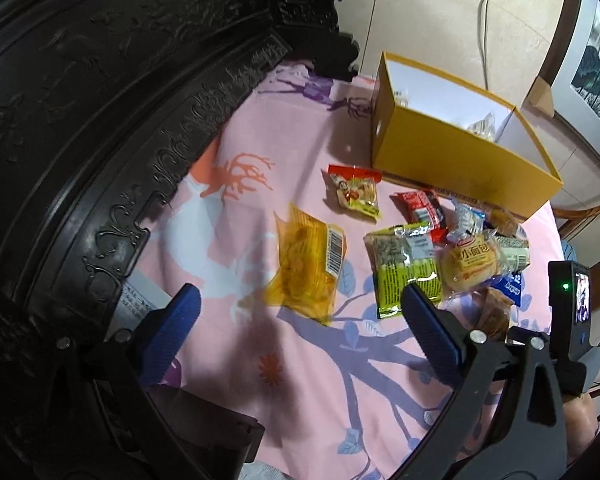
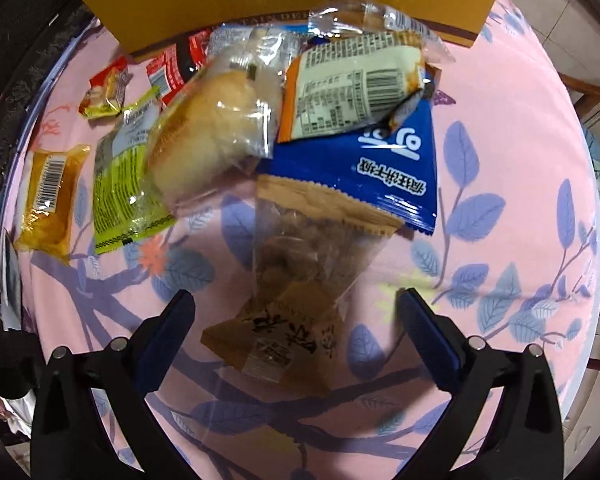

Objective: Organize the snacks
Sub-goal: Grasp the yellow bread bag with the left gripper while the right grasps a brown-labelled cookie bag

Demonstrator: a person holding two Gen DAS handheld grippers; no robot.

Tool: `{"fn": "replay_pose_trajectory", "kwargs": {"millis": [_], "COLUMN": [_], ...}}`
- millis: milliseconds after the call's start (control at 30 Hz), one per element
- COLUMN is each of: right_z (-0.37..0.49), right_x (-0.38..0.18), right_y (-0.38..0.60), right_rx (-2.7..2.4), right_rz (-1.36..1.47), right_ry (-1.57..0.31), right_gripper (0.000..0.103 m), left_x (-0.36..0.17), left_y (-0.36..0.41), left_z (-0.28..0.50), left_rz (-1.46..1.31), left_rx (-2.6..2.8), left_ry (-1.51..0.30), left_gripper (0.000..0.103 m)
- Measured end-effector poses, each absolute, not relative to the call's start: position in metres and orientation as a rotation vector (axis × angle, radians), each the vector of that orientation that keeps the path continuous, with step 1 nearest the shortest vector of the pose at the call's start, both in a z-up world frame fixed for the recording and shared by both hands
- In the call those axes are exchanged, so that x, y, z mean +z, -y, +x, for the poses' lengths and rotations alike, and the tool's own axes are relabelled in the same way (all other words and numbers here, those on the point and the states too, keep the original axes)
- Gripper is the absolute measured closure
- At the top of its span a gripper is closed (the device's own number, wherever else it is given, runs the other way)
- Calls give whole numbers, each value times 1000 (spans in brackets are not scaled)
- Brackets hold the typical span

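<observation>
A pink sheet (image 1: pixel 300 360) printed with purple branches and leaves covers the bed, and a dark carved headboard (image 1: pixel 100 120) curves along its left side. The left claw (image 1: pixel 300 304) hangs over the sheet with its blue pads wide apart and nothing between them. Just ahead of it lies a yellow packet (image 1: pixel 306 266) with a barcode, then a small red-and-yellow packet (image 1: pixel 356 192) farther back, a green packet (image 1: pixel 404 268), a red packet (image 1: pixel 420 208), and a round bun in clear wrap (image 1: pixel 470 266) resting against the green one. Behind the pile stands an open yellow box (image 1: pixel 460 160) with a white inside; something clear-wrapped seems to sit in it, though the view is too poor to be sure.

In the right wrist view, the right claw (image 2: pixel 296 312) is also spread open and empty, its pads either side of a tan-and-clear packet (image 2: pixel 296 280) that lies flat on the sheet. Beyond that packet lie a blue packet (image 2: pixel 380 168) and an orange-edged packet (image 2: pixel 352 96) overlapping it.
</observation>
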State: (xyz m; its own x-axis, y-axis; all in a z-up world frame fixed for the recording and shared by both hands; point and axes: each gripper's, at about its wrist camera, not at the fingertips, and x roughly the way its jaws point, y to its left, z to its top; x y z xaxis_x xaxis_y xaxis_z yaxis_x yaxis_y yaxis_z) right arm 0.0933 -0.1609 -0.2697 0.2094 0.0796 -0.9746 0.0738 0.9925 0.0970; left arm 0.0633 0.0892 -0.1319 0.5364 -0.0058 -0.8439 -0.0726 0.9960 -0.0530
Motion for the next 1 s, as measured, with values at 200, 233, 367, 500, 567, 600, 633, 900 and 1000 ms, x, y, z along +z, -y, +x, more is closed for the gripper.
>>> {"fn": "replay_pose_trajectory", "kwargs": {"millis": [200, 233, 367, 500, 567, 600, 633, 900, 1000], "right_z": [91, 91, 86, 75, 69, 67, 66, 49, 46], "right_x": [-263, -262, -259, -259, -261, -261, -262, -263, -263], "right_y": [147, 146, 151, 168, 170, 171, 170, 160, 155], "right_rx": [-60, -58, -55, -53, -57, -56, -54, -53, -43], "right_rz": [48, 45, 108, 181, 176, 172, 168, 154, 146], "right_ry": [-1320, -1321, -1319, -1336, -1340, -1345, -1349, -1361, -1364], "right_gripper": [61, 63, 68, 68, 68, 68, 68, 67, 67], "left_x": [-145, -149, -170, -191, -201, -205, -210, -240, -243], "left_y": [-74, -69, -56, -53, -50, -49, -50, -62, -62], "left_z": [91, 98, 121, 137, 143, 144, 146, 152, 154], "left_rz": [-83, -71, -23, 0, 31, 39, 41, 6, 3], "left_rx": [3, -6, -8, 3, 12, 11, 7, 13, 29], "left_ry": [-1031, -1040, -1085, -1121, -1136, -1142, -1153, -1262, -1286], "left_gripper": [2, 2, 2, 2, 2, 2, 2, 9, 17]}}
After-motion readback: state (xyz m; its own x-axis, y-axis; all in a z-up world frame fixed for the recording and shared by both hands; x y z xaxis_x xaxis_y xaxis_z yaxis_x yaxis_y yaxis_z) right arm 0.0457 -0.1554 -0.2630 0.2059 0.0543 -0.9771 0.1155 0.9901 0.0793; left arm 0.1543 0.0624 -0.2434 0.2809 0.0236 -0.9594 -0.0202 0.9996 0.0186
